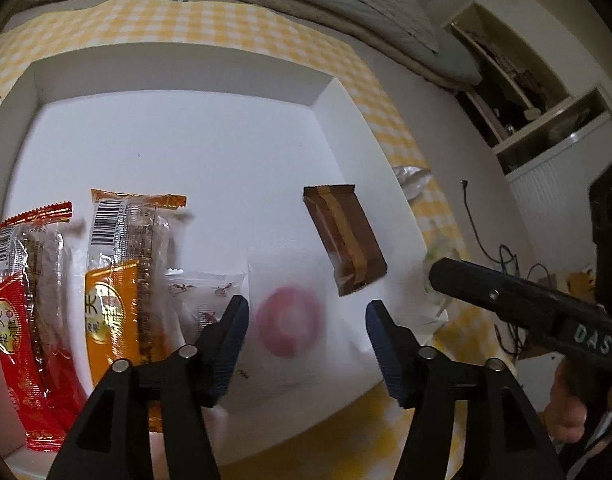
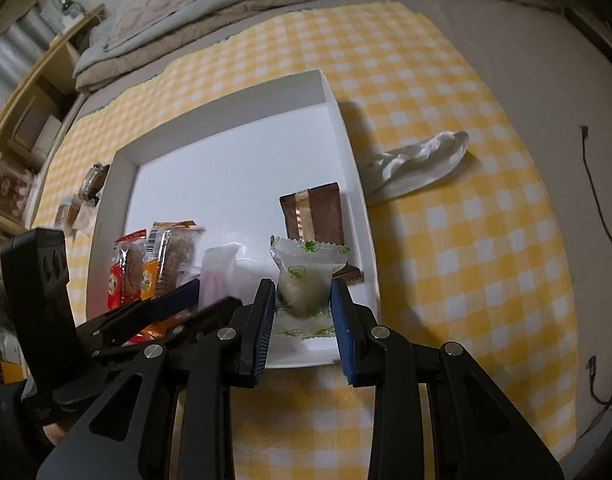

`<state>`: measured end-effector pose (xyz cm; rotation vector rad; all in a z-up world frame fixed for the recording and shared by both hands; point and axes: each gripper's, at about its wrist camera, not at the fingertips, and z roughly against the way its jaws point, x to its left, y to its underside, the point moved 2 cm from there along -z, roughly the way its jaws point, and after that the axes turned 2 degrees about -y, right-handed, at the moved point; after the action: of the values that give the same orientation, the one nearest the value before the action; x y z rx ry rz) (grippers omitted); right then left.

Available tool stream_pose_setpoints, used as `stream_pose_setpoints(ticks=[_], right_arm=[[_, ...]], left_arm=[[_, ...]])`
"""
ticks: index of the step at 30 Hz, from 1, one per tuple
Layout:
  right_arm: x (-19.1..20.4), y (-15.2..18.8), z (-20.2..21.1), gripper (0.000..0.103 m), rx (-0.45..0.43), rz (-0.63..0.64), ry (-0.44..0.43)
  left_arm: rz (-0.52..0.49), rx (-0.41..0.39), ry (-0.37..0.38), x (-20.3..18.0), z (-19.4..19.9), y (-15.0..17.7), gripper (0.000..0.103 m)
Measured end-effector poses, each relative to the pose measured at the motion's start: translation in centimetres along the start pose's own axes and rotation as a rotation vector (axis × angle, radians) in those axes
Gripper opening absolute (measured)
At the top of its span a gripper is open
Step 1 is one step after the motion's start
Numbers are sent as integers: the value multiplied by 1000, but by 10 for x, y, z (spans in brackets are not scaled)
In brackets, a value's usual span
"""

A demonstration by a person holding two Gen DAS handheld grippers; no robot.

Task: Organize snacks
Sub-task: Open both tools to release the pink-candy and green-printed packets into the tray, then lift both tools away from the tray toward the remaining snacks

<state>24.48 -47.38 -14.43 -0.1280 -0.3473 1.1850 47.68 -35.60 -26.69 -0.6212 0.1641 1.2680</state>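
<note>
A white tray (image 1: 346,108) (image 2: 354,184) sits on the yellow checked cloth. In it lie a red snack bar (image 1: 29,300), an orange snack bar (image 1: 125,272), a small clear packet (image 1: 201,292), a white packet with a pink ring (image 1: 289,320) and a brown packet (image 1: 346,236) (image 2: 314,208). My left gripper (image 1: 306,320) is open over the pink-ring packet, which is blurred. My right gripper (image 2: 303,292) is shut on a white candy with green strawberry print (image 2: 303,280), held above the tray's near right corner.
A crumpled white wrapper (image 2: 422,160) lies on the cloth right of the tray. Several small snacks (image 2: 85,196) lie left of the tray. Shelves (image 1: 546,92) stand beyond the table, with cables (image 1: 498,256) on the floor. A bed is behind.
</note>
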Motion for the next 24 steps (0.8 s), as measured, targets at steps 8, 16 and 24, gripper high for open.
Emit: stream_pose_setpoints(ticks=[8,16,24], right_arm=[[-11,6,-6,32,52,-64,-11],[-8,12,-2,34,48,-46,-3],[-3,15,12,43,11,-24,-7]], left_arm=[[-99,-22,-29,-12,25,27,64],[-170,-40,-29,-19,49,45,68],[-176,-57,-22,-20,68,49,74]])
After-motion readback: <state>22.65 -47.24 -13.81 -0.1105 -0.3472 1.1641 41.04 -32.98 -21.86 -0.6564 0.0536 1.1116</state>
